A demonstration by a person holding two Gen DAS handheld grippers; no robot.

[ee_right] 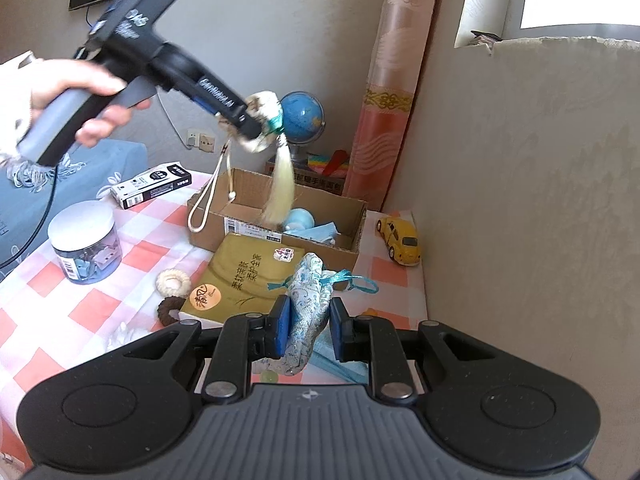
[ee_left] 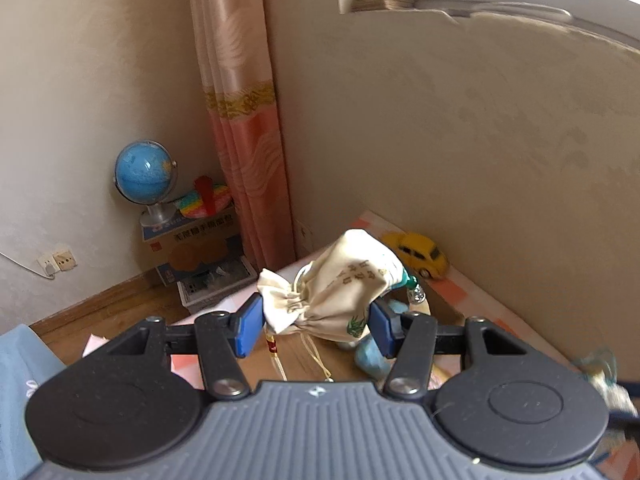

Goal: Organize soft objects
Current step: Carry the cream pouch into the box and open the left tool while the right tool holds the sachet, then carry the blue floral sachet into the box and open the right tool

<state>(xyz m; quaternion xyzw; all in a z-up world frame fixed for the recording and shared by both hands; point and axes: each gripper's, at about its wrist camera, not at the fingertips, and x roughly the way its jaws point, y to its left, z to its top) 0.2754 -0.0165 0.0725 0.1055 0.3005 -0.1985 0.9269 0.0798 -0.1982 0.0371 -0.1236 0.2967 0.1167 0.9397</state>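
My left gripper (ee_left: pixel 316 312) is shut on a cream drawstring pouch (ee_left: pixel 344 280) printed with characters, its blue pads pressing the gathered neck and the body. In the right wrist view a hand carries that left gripper (ee_right: pixel 252 128) above an open cardboard box (ee_right: pixel 344 208), with a pale tassel (ee_right: pixel 280 184) and cords hanging from the pouch. A light blue soft toy (ee_right: pixel 298 218) lies in the box. My right gripper (ee_right: pixel 308 320) is shut on a silver-blue brocade pouch (ee_right: pixel 308 292) with a teal ribbon (ee_right: pixel 344 280), low over the table.
On the red-and-white checked cloth (ee_right: pixel 120 280) lie a yellow book (ee_right: pixel 244 276), two woven rings (ee_right: pixel 173 282), a lidded clear jar (ee_right: pixel 86 240), a black-and-white carton (ee_right: pixel 156 184) and a yellow toy car (ee_right: pixel 400 238). A wall stands close at right. A globe (ee_left: pixel 144 172) stands in the corner.
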